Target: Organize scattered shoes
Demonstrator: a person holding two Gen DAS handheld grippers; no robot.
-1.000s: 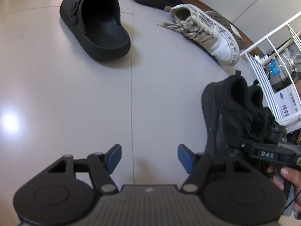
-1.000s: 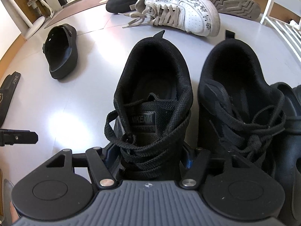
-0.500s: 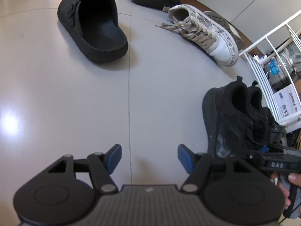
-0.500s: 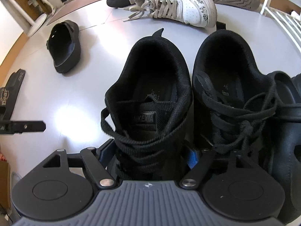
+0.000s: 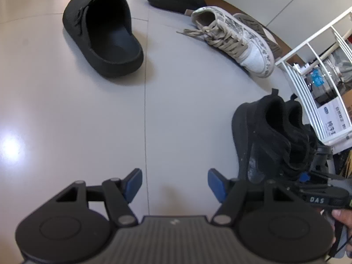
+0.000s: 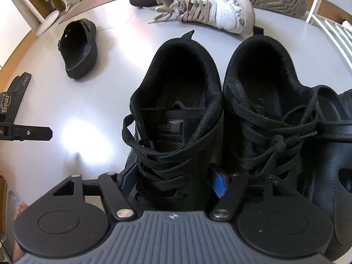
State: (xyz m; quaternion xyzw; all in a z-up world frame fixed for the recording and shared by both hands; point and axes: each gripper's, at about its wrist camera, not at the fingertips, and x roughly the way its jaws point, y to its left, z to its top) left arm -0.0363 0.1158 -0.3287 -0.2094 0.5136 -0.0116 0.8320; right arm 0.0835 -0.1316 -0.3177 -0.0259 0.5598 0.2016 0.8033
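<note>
Left claw (image 5: 175, 184): your blue pads stand apart over bare grey floor (image 5: 66, 114), gripping nothing.
Black clog (image 5: 103, 33): well ahead of that claw, to its left, open heel toward you.
Right claw (image 6: 173, 180): your pads straddle the laced front of the left black sneaker (image 6: 176, 118); jaws closing, contact unclear.
Right black sneaker (image 6: 270, 110): touching its mate's right side, heels away from you.
White sneaker (image 6: 211, 6): beyond both, patterned.

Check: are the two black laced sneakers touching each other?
Touching. The right wrist view shows the left black sneaker pressed against the right black sneaker along their collars, no floor visible between.
</note>
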